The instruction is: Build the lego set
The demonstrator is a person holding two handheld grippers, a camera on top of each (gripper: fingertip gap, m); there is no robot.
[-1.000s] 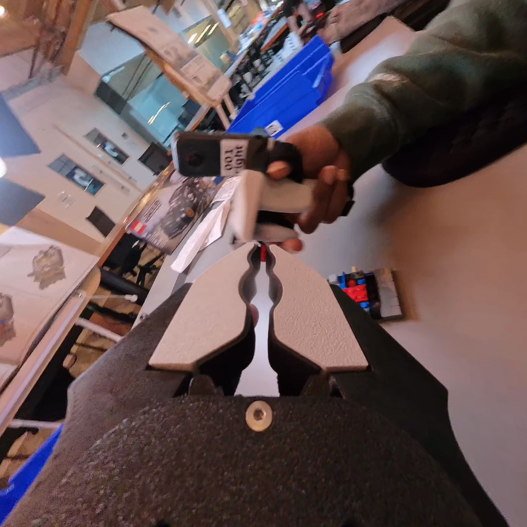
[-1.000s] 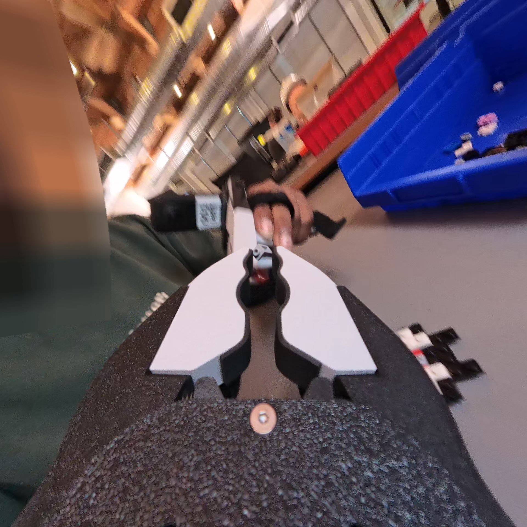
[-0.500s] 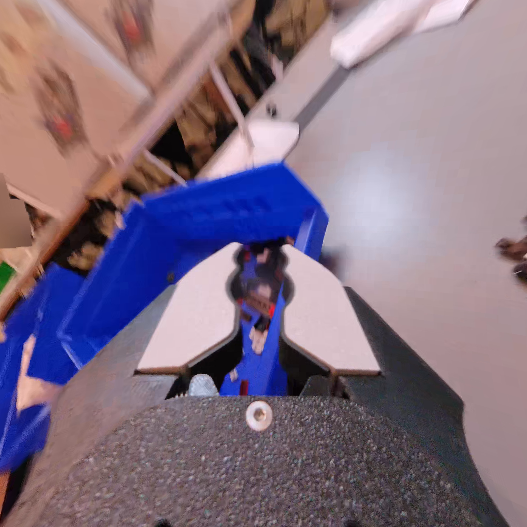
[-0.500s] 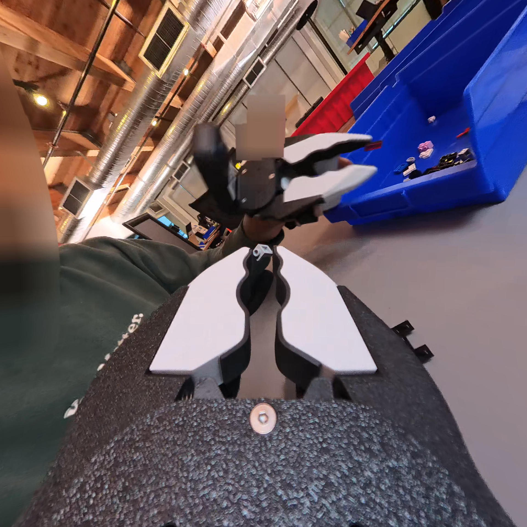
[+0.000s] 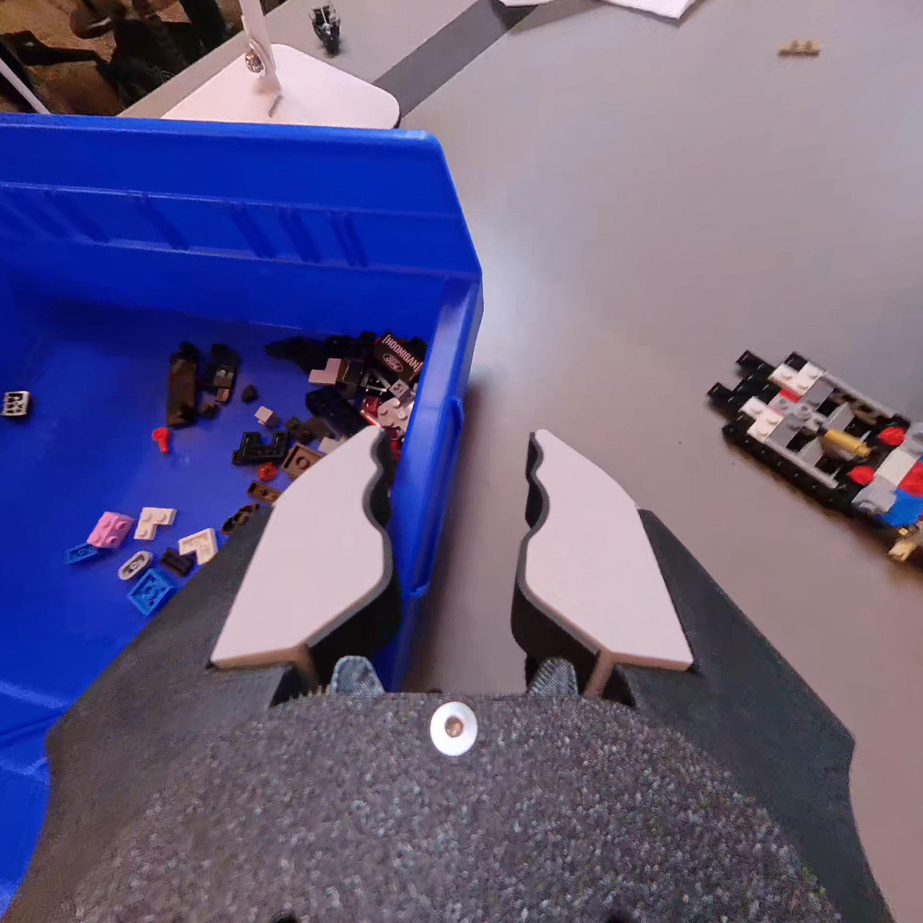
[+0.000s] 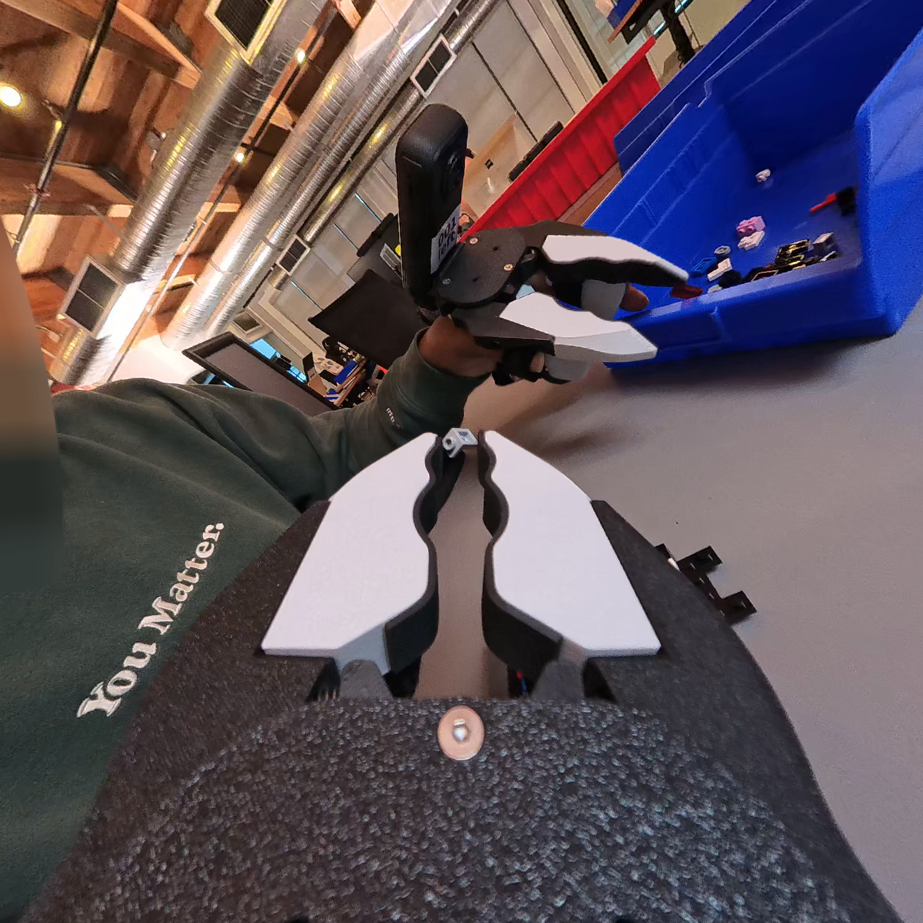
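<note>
Bricks [image 5: 344,394] lie heaped in the near corner of the blue bin [image 5: 439,279], and the left gripper [image 5: 454,439] hangs spread and empty astride that bin's wall, one finger inside, one over the grey table [image 5: 649,225]. The right gripper [image 6: 459,442] pinches a small grey piece [image 6: 458,440] at its tips, low over the table. A half-built model [image 5: 824,439] lies flat on the table well apart from the bin, likely so both grippers can reach it.

1. The left gripper [image 5: 454,444] is spread wide, astride the side wall of the blue bin [image 5: 439,349]; that wall bars sideways travel.
2. Loose bricks [image 5: 344,394] crowd the bin's near corner; its floor farther left is mostly bare.
3. Bare desk [image 5: 649,225] lies open right of the bin.
4. A brick model [image 5: 819,429] blocks the desk's far right.
5. The right gripper [image 6: 460,439] pinches a small grey piece [image 6: 459,441], over open desk.
</note>
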